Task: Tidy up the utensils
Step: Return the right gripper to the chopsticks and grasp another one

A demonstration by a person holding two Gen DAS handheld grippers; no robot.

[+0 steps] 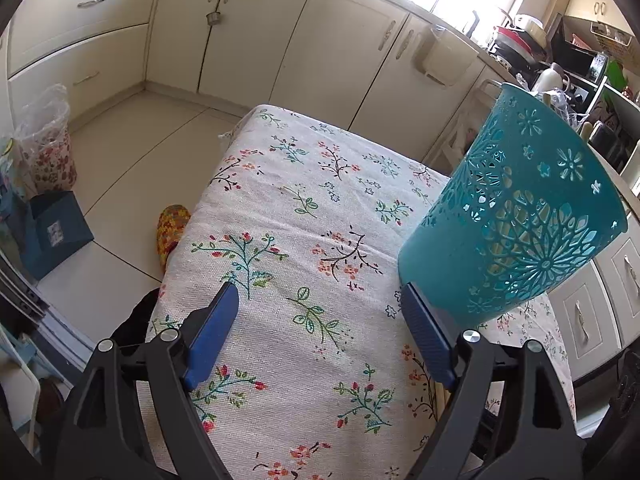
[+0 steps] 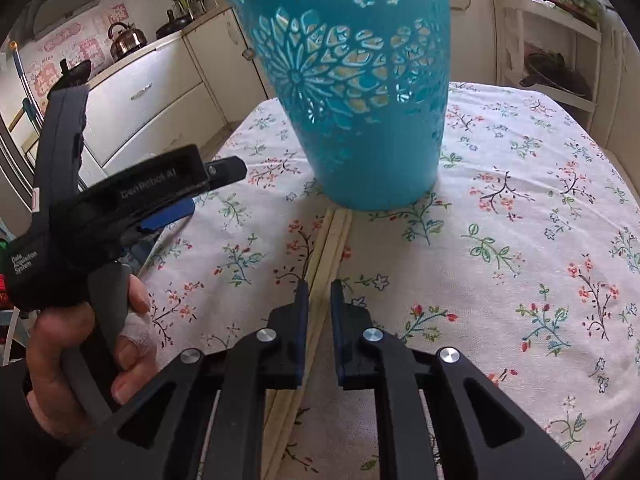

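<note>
- The right wrist view alone shows the wooden chopsticks (image 2: 320, 272) lying flat on the flowered cloth of the surface (image 2: 520, 208), their far ends just before the base of the teal basket (image 2: 352, 92).
- The right gripper (image 2: 319, 292) has its fingers nearly together, a narrow gap over the chopsticks; whether the pads press the sticks I cannot tell.
- That view also shows the left gripper (image 2: 168, 216) from the side, held in a hand (image 2: 84, 352) with a bandaged finger.
- The left wrist view shows the left gripper (image 1: 320, 296) with fingers spread wide and nothing between them, the basket just beside its right finger.
- Here only a sliver of chopsticks (image 1: 440, 398) shows under that finger.
- The basket's rim is cut off in the right wrist view.
</note>
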